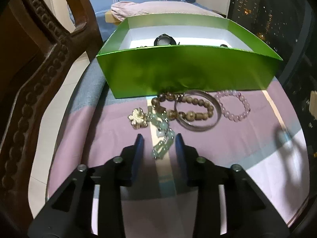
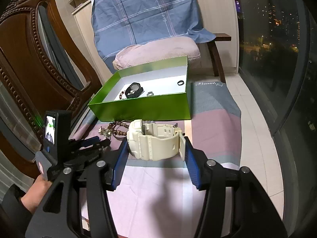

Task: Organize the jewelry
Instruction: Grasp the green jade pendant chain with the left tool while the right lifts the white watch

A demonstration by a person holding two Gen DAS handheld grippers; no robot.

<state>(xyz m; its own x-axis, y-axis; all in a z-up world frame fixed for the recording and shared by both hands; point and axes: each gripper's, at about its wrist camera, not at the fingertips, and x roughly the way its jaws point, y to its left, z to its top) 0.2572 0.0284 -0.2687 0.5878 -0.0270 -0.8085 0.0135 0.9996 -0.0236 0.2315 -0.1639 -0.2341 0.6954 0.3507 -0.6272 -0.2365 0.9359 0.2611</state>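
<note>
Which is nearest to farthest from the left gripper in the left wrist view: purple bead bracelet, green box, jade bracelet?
From the left gripper:
1. Jade bracelet, lying between the open fingers, straight ahead.
2. Purple bead bracelet, farther ahead and to the right, on the cloth in front of the box.
3. Green box, farthest back, behind all the loose jewelry.

Green box, pastel jewelry on a striped cloth

The box [image 1: 178, 71] is glossy green outside, white inside; the cloth [image 1: 247, 138] has pink, grey-blue and white bands. Watch [image 2: 154, 140] cream, bead bracelet [image 1: 234, 107] pale lilac, jade chain [image 1: 162, 136] light green, gripper pads [image 2: 191, 168] blue, far sheet [image 2: 142, 13] blue plaid.
</note>
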